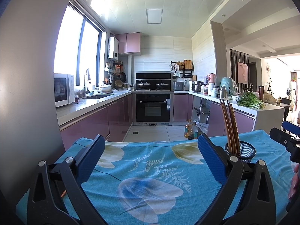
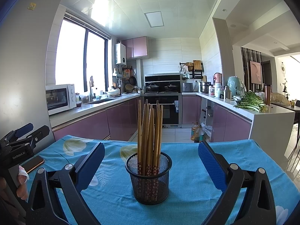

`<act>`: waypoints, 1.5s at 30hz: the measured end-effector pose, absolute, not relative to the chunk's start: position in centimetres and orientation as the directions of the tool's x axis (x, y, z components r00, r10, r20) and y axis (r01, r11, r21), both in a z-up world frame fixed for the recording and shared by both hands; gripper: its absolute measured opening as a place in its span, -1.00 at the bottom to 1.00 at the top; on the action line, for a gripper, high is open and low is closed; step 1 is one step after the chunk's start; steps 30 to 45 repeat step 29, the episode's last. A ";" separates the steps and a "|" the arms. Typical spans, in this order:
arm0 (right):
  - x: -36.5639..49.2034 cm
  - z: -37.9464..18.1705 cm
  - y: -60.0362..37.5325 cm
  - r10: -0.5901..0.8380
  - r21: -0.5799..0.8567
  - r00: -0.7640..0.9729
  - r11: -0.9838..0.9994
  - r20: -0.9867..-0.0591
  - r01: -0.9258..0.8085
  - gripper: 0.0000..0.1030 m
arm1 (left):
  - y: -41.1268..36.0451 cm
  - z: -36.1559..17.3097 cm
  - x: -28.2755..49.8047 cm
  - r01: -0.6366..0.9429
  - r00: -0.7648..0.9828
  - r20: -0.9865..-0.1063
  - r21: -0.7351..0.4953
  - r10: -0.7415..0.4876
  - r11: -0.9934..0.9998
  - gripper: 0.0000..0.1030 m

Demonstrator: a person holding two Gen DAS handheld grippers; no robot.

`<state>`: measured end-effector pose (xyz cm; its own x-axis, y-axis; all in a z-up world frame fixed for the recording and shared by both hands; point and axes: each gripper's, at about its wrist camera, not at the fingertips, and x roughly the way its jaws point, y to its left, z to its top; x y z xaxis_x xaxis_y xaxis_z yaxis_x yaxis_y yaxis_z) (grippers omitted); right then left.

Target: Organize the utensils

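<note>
Left wrist view: my left hand-held gripper (image 1: 151, 154) gapes wide and empty over the bench (image 1: 153, 170); the mesh cup (image 1: 241, 151) of chopsticks (image 1: 229, 125) stands at right.

Right wrist view: my right hand-held gripper (image 2: 151, 156), wide and empty, frames the cup at centre. Chopsticks look light, stiff and slick; I would pinch mid-shaft.

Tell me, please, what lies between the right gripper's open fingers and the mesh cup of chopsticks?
Only bare blue floral tablecloth. In the right wrist view, the mesh cup of chopsticks stands ahead of the open right gripper, untouched.
</note>
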<state>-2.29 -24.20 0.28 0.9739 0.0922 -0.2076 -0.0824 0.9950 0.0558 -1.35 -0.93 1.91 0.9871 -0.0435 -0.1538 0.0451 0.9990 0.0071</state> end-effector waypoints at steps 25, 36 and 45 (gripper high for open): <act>-1.6 -0.2 -26.0 0.024 0.036 0.970 0.999 -0.241 -0.016 0.87 | -0.6 1.1 0.2 0.028 0.975 -0.222 0.002 -0.027 1.000 0.89; 1.5 -2.4 -30.4 -0.090 0.017 0.904 0.994 -0.419 0.107 0.87 | 0.7 -0.4 2.7 0.012 0.942 -0.336 0.001 -0.011 1.000 0.89; 1.5 -2.4 -30.4 -0.090 0.017 0.904 0.994 -0.419 0.107 0.87 | 0.7 -0.4 2.7 0.012 0.942 -0.336 0.001 -0.011 1.000 0.89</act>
